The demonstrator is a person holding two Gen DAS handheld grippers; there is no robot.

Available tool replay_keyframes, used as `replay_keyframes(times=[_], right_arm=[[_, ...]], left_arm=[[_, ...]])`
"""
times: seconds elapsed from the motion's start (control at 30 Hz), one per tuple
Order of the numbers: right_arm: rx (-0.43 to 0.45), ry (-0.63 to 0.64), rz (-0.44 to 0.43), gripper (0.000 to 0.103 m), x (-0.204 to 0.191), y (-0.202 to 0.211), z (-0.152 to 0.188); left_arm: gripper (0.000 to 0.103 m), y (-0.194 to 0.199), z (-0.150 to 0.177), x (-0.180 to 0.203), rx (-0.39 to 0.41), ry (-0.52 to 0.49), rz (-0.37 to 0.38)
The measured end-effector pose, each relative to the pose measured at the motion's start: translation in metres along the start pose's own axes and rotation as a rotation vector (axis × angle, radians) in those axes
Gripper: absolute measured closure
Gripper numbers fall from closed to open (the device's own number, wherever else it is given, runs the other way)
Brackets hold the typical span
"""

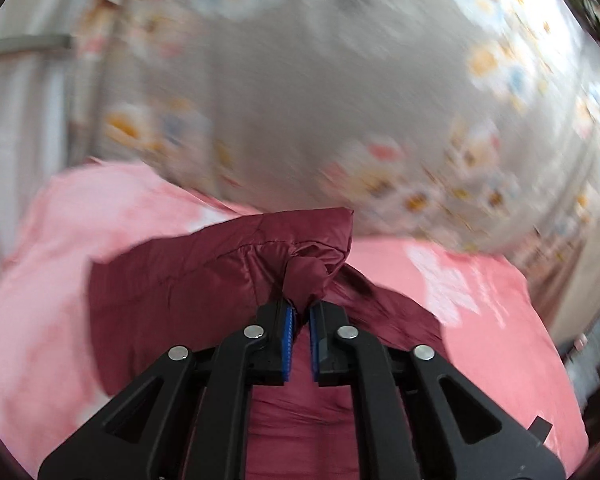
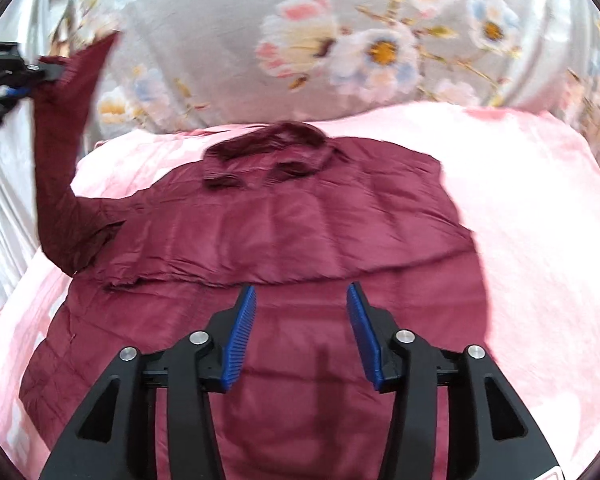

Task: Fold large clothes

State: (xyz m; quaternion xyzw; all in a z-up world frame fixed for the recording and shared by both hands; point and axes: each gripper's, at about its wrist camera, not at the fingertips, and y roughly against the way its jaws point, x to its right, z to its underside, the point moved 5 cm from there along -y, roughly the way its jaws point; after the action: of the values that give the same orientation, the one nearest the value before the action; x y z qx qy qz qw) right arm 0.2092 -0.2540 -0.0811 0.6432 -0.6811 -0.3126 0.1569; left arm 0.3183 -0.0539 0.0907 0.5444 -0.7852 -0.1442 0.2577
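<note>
A dark red quilted jacket (image 2: 300, 216) lies spread on a pink blanket (image 2: 532, 216), collar toward the far side, with a fold line across its middle. Its left sleeve (image 2: 60, 168) is lifted high off the bed at the left edge of the right wrist view. My left gripper (image 1: 302, 308) is shut on the bunched sleeve end (image 1: 304, 276), which stands up in front of the blue pads. That same left gripper (image 2: 40, 76) shows in the right wrist view, clamped on the sleeve. My right gripper (image 2: 301, 292) is open above the jacket's lower body, nothing between its fingers.
A grey sheet with flower print (image 2: 228, 32) covers the bed beyond the pink blanket (image 1: 60, 264). White curtain folds (image 2: 4, 184) hang at the left. Dark furniture (image 1: 596, 344) shows at the right edge of the left wrist view.
</note>
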Motion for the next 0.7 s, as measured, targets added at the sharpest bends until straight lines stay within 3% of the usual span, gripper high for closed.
replay_keyframes(times=[0.07,0.1,0.13,0.2,0.3,0.43,0.7], right_arm=[[-0.012,-0.024,-0.002,0.055,0.017,0.002,0.003],[-0.015,-0.028,-0.004,0.053,0.020,0.003,0.005],[-0.019,-0.035,-0.008,0.052,0.025,0.002,0.006],[-0.020,-0.054,-0.016,0.044,0.033,0.000,0.005],[-0.021,-0.086,-0.056,0.036,0.036,-0.003,0.000],[-0.035,-0.119,-0.118,0.036,0.028,-0.016,-0.013],[-0.162,-0.119,-0.182,0.035,-0.028,-0.076,-0.026]], left_arm=[[0.088,-0.021,0.023,0.026,-0.071,-0.008,0.039],[0.070,-0.035,0.036,0.036,-0.110,-0.010,0.055],[0.039,-0.050,0.051,0.044,-0.149,-0.011,0.064],[0.022,-0.065,0.077,0.043,-0.170,0.019,0.045],[0.019,-0.071,0.095,0.030,-0.190,0.057,0.068],[0.018,-0.062,0.100,-0.025,-0.209,0.184,0.080],[0.019,-0.034,0.117,-0.160,-0.229,0.338,-0.103]])
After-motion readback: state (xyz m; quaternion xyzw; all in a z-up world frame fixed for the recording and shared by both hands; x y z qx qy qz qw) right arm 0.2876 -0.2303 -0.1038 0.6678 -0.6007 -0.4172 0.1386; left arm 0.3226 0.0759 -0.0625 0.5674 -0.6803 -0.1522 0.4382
